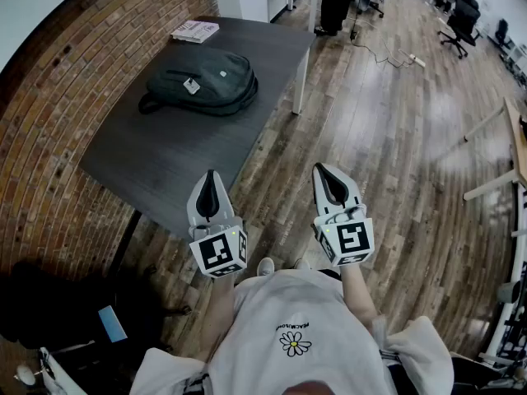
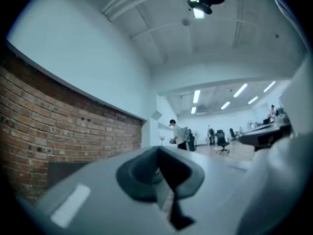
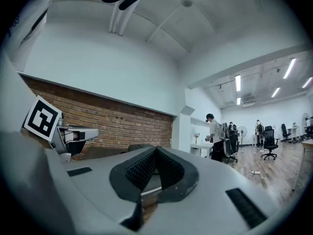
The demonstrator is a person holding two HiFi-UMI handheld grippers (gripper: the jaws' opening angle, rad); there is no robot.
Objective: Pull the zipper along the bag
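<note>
Dark bag (image 1: 200, 81) lies flat on the grey table (image 1: 165, 159), toward its far end. A small pale tag (image 1: 192, 85) shows on the bag's upper side, and a strap loops out at the end toward the brick wall (image 1: 45, 138). The zipper's position cannot be made out from here. A thin booklet (image 1: 195, 31) sits beyond the bag at the far corner of the table, apart from it. The table stands along the brick wall on a wooden floor (image 1: 387, 138). The person in a white shirt (image 1: 292, 327) stands off the near end of the table, holding both tools level and pointing forward. Left claw (image 1: 211, 175) is closed, its dark pads meeting at the tip, and it hangs over the near edge of the table, well apart from the bag. Right claw (image 1: 320, 169) is likewise closed, pads together, over the floor just beside the table. Neither claw touches the bag or the table. Another person (image 3: 214, 131) stands at a white desk far down the room.
</note>
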